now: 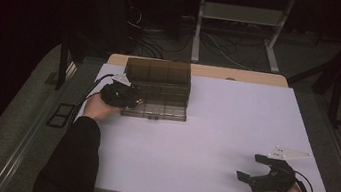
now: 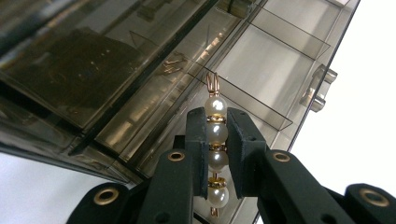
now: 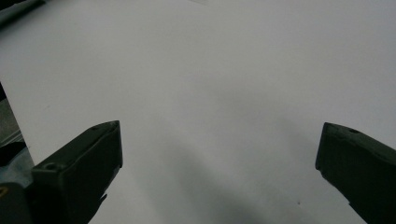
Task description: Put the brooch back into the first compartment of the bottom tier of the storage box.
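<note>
Left gripper (image 2: 217, 154) clamped on pearl-bead earring (image 2: 216, 135), long axis running along the jaws, gold hook end pointing into the smoked compartment box (image 2: 261, 60) just ahead; right gripper (image 1: 260, 170) jaws wide apart, well off from the box.

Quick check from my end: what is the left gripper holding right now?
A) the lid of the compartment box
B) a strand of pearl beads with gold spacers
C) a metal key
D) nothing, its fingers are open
B: in the left gripper view the left gripper has its fingers closed on a strand of pearl beads, above the open smoky compartment box.
</note>
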